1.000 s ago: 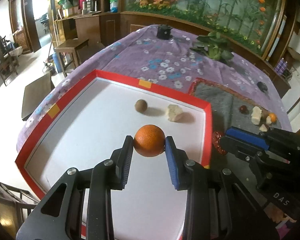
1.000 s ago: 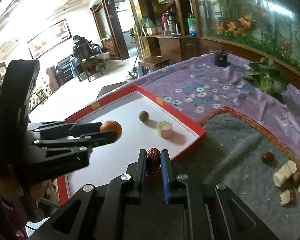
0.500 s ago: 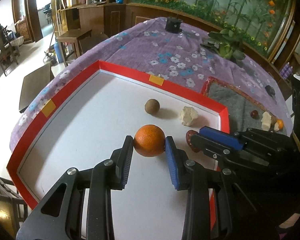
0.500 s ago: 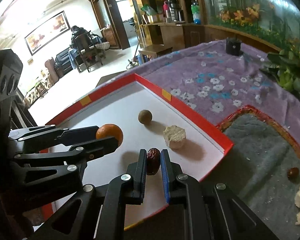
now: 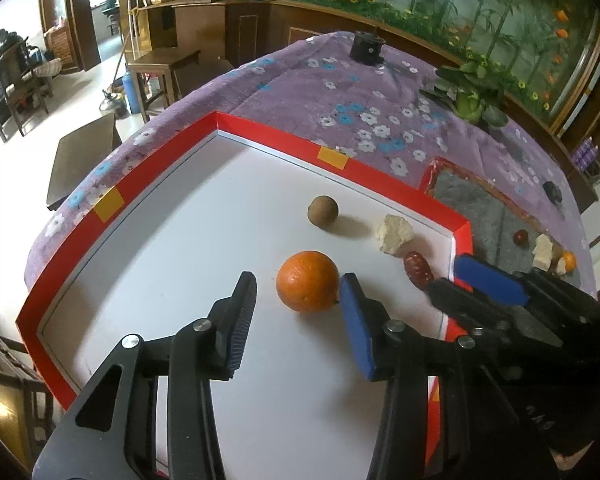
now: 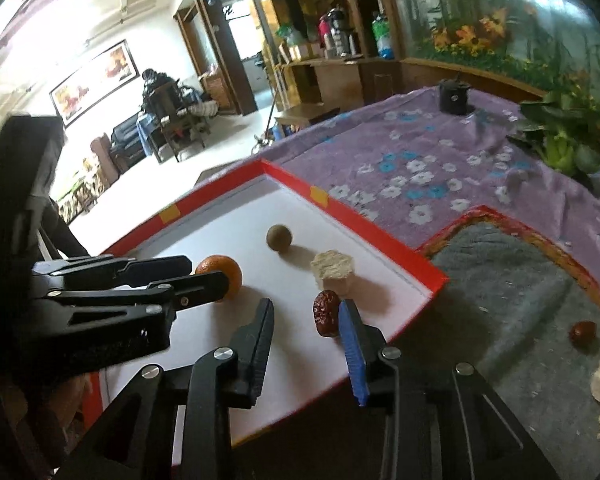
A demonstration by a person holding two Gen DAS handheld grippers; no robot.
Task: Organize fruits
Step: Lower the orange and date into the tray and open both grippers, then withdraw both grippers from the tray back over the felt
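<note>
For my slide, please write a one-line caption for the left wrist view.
Open left gripper around a round orange fruit resting in the red-rimmed white tray, beside the right gripper.

We get two fisheye wrist views, both close above the tray (image 5: pixel 460 228), angled down and forward toward the aquarium wall. Left wrist view sits over the tray's middle, own fingers (image 5: pixel 240 320) in frame. Right wrist view looks from the tray's near right edge (image 6: pixel 436 276) toward the far left corner. Both share the tray, orange (image 5: pixel 307 281) (image 6: pixel 220 270), purple cloth (image 5: pixel 360 92) and grey mat (image 6: pixel 520 280).
</note>
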